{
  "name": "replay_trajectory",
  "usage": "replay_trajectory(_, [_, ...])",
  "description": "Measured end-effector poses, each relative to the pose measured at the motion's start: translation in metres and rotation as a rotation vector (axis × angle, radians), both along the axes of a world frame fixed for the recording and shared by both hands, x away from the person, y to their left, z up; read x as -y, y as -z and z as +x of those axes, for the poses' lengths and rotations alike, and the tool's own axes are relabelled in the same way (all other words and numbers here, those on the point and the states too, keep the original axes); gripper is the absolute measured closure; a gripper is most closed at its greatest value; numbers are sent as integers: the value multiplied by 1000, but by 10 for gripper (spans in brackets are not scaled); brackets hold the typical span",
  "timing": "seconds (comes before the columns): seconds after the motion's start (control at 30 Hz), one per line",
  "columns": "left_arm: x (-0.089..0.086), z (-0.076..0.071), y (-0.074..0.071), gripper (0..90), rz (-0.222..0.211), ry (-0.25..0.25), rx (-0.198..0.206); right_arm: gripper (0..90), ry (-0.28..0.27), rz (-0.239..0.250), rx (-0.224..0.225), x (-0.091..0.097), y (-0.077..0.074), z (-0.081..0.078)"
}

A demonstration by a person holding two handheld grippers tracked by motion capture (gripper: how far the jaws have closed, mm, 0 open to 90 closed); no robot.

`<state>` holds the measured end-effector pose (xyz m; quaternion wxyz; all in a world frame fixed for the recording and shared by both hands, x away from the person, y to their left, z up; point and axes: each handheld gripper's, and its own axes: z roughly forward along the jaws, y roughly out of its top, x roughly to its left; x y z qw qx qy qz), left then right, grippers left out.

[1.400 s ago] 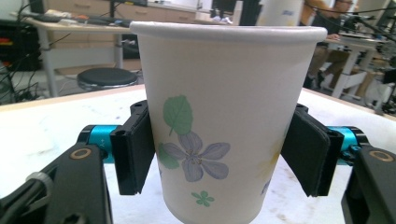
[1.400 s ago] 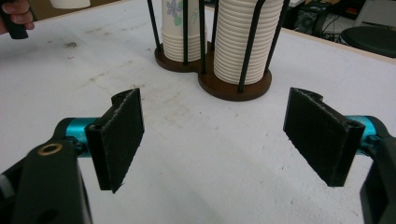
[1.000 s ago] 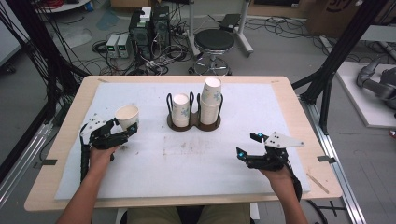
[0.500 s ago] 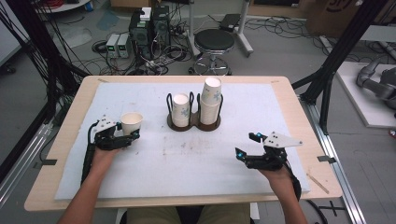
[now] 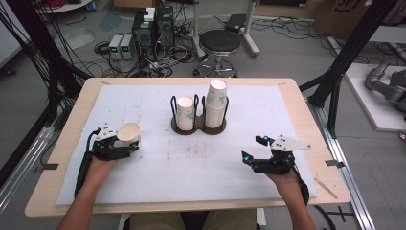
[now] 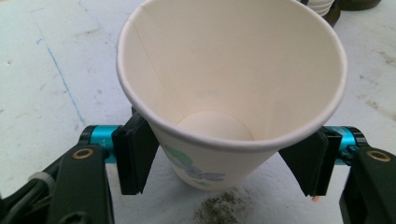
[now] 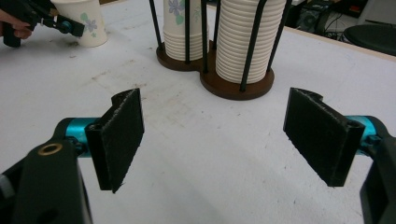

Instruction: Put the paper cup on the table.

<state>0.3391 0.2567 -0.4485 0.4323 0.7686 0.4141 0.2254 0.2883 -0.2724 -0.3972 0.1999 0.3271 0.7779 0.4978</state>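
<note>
Table (image 5: 158, 187) under both grippers. Holder (image 5: 198, 125) ahead, well apart. Cup (image 6: 224, 93) upright between left gripper (image 6: 224, 161) jaws, clamped at lower wall, base at the table. Right gripper (image 7: 212, 135) open, empty. Risk I see: thin wall buckles under squeeze, or cup tips on release.

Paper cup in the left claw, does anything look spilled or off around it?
Yes. A small patch of dark specks lies on the white table cover just in front of the paper cup. The cup itself looks undamaged, upright and empty.
</note>
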Motion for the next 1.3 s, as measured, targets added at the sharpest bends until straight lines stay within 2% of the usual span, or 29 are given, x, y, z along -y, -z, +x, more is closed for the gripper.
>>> replay_trajectory(0.17, [0, 0, 1, 287, -4, -5, 9, 208, -6, -1, -5, -1, 0, 0])
replay_trajectory(0.2, [0, 0, 1, 210, -22, -18, 14, 208, -6, -1, -5, -1, 0, 0])
replay_trajectory(0.33, [-6, -3, -6, 182, -86, -45, 68, 208, -8, -2, -7, -1, 0, 1])
replay_trajectory(0.4, [-9, -5, -10, 176, -102, -54, 82, 208, -7, -1, -7, -1, 0, 1])
replay_trajectory(0.53, [-16, -12, -22, 169, -153, -26, 123, 208, -6, -1, -9, 0, 1, 1])
replay_trajectory(0.7, [-25, -20, -35, 156, -239, -23, 177, 208, -5, -3, -5, 0, 1, 2])
replay_trajectory(0.8, [-25, -23, -40, 153, -261, -18, 213, 208, -4, -4, -11, 0, 1, 2])
replay_trajectory(0.87, [-22, -25, -43, 153, -289, -13, 236, 208, -3, -5, -8, 0, 1, 2])
replay_trajectory(1.0, [-12, -27, -50, 153, -366, 36, 270, 208, 5, -7, -13, 1, 2, 3])
replay_trajectory(1.07, [-4, -29, -51, 153, -410, 73, 275, 208, 7, -13, -15, 2, 3, 4])
replay_trajectory(1.3, [30, -33, -52, 172, -404, 150, 278, 208, 14, -4, -19, 6, 5, 3])
